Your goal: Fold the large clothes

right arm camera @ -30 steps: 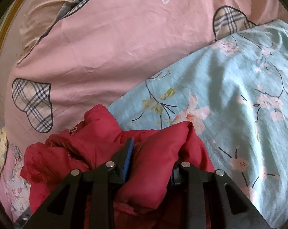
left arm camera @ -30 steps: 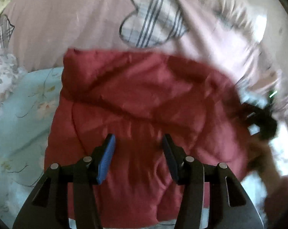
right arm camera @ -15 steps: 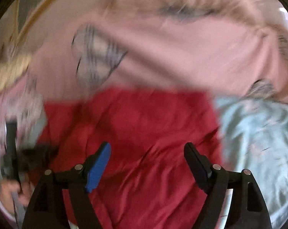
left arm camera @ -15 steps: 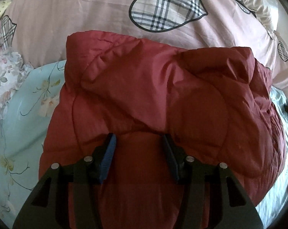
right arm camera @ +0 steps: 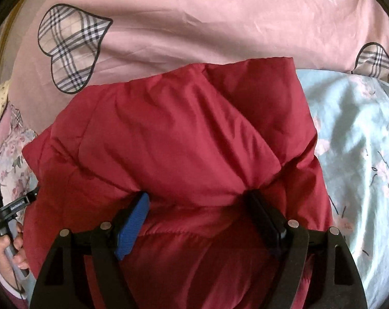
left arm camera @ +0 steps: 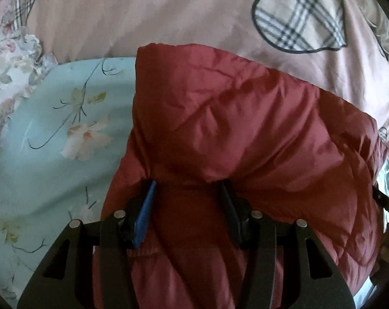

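A dark red padded jacket (left arm camera: 240,134) lies folded over itself on the bed; it also fills the right wrist view (right arm camera: 184,134). My left gripper (left arm camera: 188,188) is open, its fingertips tucked under the edge of the jacket's upper folded layer, with quilted red fabric between the fingers. My right gripper (right arm camera: 198,199) is open wide, its fingertips likewise under the folded layer's edge. Neither gripper pinches the cloth.
A light blue floral sheet (left arm camera: 52,141) lies under the jacket, also in the right wrist view (right arm camera: 356,141). A pink duvet with plaid hearts (right arm camera: 194,25) lies behind. The left gripper's handle and the hand holding it (right arm camera: 6,231) show at the left edge.
The right gripper let go of the bunched jacket, opened wide and swung over the folded jacket. The left gripper moved forward until its tips went under the fold's edge.
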Available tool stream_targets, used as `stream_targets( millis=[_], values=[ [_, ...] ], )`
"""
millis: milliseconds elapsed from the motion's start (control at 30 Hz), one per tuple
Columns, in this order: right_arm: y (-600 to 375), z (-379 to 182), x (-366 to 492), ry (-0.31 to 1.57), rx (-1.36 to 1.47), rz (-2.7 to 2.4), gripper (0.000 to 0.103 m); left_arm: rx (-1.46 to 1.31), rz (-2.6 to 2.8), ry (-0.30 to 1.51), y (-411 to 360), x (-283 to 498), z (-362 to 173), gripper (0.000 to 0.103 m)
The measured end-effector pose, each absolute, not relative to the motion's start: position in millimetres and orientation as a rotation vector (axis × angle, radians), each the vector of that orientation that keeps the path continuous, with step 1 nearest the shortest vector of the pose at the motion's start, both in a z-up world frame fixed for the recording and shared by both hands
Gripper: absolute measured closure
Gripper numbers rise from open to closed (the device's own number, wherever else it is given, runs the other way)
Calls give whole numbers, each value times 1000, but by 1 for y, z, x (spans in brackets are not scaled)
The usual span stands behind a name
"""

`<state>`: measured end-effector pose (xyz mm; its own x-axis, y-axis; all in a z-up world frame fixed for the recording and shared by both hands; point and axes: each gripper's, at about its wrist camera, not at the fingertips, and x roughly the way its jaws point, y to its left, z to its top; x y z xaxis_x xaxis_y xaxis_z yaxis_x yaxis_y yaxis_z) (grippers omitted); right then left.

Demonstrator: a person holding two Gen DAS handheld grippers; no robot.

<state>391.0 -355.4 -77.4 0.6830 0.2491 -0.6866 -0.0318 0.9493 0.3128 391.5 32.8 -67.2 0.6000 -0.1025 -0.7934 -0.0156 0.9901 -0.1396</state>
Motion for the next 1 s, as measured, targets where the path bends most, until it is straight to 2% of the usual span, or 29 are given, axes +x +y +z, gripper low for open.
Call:
stream_targets(
  millis=[300,600,767,833,867,1000],
  values=[
    [-349,-80,391,792,300,150,22,-113,-38,928,29,396,-72,52],
    [-356,-61,366,751,330,161,21,-200,-135,889,49,364,-45,52],
    [-359,-49,337,721,323,172,21,-139,-183,829,56,335,-34,44],
    [-364,-45,324,711,324,178,21,-123,-180,803,60,325,-33,32],
    [-367,-44,319,708,327,179,21,-127,-176,797,63,319,-33,30],
    [-378,-42,302,702,342,177,21,-175,-182,803,79,308,-39,29]
  ],
)
